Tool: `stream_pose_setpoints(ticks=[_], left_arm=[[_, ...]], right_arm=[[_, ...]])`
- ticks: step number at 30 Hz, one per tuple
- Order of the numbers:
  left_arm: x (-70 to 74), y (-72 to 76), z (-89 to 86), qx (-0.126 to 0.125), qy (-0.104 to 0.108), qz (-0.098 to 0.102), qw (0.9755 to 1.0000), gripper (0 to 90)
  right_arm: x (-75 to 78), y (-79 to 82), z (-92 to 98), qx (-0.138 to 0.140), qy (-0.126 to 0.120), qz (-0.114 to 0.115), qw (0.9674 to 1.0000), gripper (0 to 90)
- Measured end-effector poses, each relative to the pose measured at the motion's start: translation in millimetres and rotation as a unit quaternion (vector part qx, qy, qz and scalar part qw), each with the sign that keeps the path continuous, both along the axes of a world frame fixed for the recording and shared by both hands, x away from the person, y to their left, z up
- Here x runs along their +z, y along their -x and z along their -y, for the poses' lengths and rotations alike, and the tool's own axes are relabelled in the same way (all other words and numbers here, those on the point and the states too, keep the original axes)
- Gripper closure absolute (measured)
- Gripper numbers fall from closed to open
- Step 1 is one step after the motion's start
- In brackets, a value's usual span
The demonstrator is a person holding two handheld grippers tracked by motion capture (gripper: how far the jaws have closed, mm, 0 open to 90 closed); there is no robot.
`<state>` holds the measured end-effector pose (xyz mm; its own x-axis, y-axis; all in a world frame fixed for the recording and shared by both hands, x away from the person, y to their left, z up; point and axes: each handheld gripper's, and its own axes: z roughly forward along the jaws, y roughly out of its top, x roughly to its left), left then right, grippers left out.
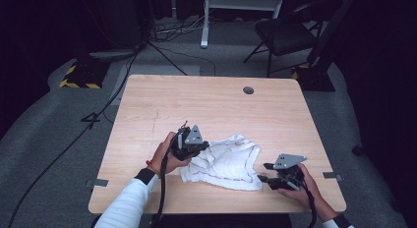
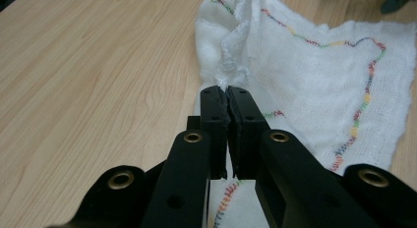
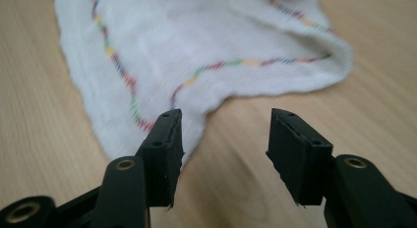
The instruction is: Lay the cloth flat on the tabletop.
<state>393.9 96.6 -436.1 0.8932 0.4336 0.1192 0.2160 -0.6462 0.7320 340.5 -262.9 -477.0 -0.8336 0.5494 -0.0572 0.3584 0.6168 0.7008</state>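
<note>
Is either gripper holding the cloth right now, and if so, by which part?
The left gripper is shut on a bunched fold at the edge of the white cloth. The right gripper is open beside a cloth corner, holding nothing.

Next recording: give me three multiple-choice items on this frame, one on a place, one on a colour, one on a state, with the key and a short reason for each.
1. Where does the white cloth lie?
A. between the two hand-held grippers
B. beside the far round hole
C. on the chair

2. What colour is the cloth's edge stitching?
A. plain black
B. many colours
C. plain gold

3. How do the right hand-held gripper's jaws stand?
A. shut on the cloth
B. shut on nothing
C. open

Key: 1 A, the high view shows the cloth on the table between the left hand-held gripper and the right one. 2 B, red, green, yellow and blue stitches run along the hem. 3 C, a wide gap with bare table between the jaws.
</note>
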Motion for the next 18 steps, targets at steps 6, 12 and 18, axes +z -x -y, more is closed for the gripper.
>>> stream_pose_setpoints(ticks=[6, 12, 18], left_arm=[[-3.7, -1.9, -7.7, 0.011, -0.005, -0.008, 0.9999, 86.1], [-8.5, -8.4, -21.8, 0.029, 0.004, -0.019, 0.9994, 86.1], [-13.9, -14.0, -26.8, 0.039, 0.001, -0.027, 0.9989, 86.2]], right_arm=[[9.7, -22.6, -4.9, -0.017, -0.017, 0.033, 0.9991, 50.4], [13.3, -42.6, -37.1, 0.014, -0.020, 0.046, 0.9986, 53.8], [9.4, -61.5, -69.4, 0.038, -0.009, 0.050, 0.9980, 55.9]])
